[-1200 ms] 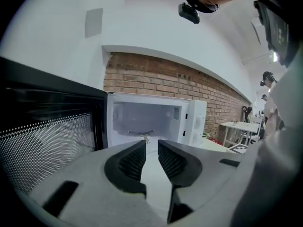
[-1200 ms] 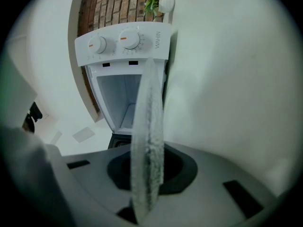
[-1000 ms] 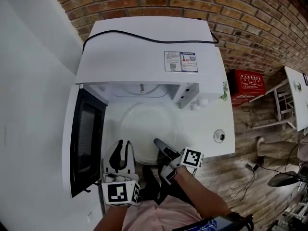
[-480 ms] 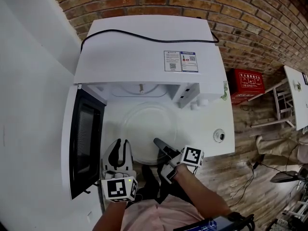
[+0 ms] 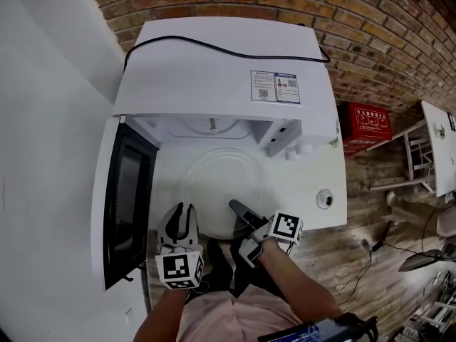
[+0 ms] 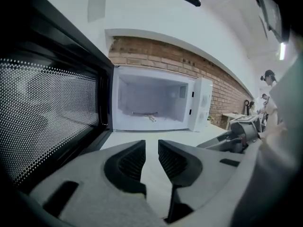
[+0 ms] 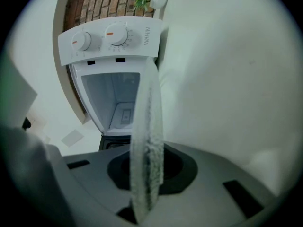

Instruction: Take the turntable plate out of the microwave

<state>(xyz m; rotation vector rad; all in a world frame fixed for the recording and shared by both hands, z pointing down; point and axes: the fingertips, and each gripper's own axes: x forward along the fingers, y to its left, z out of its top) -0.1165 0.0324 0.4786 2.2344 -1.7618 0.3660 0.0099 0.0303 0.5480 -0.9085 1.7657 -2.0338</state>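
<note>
The clear glass turntable plate (image 5: 223, 191) lies flat on the white table, in front of the open white microwave (image 5: 221, 63). My right gripper (image 5: 236, 207) is shut on the plate's near right rim. In the right gripper view the plate (image 7: 147, 126) stands edge-on between the jaws of my right gripper (image 7: 147, 169). My left gripper (image 5: 179, 218) sits just left of the plate, beside the open door (image 5: 125, 201). Its jaws are opening with nothing between them. In the left gripper view my left gripper (image 6: 151, 155) faces the empty cavity (image 6: 151, 103).
A black cable (image 5: 214, 46) runs over the microwave's top. A small round object (image 5: 325, 199) sits near the table's right edge. A red box (image 5: 368, 125) and white furniture (image 5: 434, 148) stand on the wooden floor to the right. A brick wall is behind.
My left gripper has come down a little next to the plate's left side. The right gripper and the plate have stayed where they were.
</note>
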